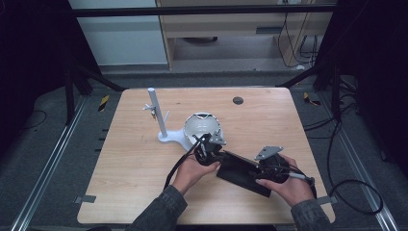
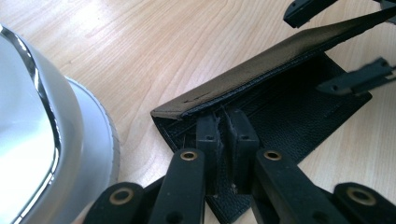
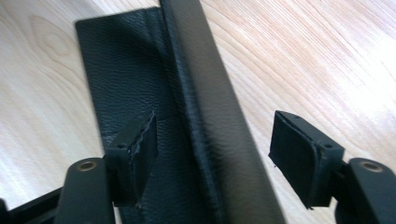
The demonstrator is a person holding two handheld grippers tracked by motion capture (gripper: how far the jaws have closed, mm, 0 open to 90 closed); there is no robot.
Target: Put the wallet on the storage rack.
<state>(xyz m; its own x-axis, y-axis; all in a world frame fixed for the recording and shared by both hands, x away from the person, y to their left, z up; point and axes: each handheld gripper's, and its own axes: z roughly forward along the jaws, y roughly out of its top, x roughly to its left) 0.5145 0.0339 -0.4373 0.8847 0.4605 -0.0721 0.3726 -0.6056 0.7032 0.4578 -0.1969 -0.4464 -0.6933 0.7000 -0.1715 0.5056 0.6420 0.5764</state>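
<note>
A flat black leather case [image 1: 243, 173] lies on the wooden table [image 1: 139, 168] near its front, between my two hands. Its long flap [image 2: 261, 70], brown on the inside, stands raised along one edge. My left gripper [image 1: 210, 151] is at the case's left end; in the left gripper view its jaws [image 2: 223, 135] are shut on that end of the case [image 2: 299, 116]. My right gripper [image 1: 260, 167] is at the other end, open. In the right gripper view the raised flap [image 3: 205, 93] runs between its pads [image 3: 212, 149] without touching either one.
A white bowl [image 1: 199, 126] with a shiny rim [image 2: 28, 140] sits just beyond my left gripper. Left of it a white stand [image 1: 159, 115] with an upright pole rises from its base. A small dark disc [image 1: 237, 100] lies near the far edge.
</note>
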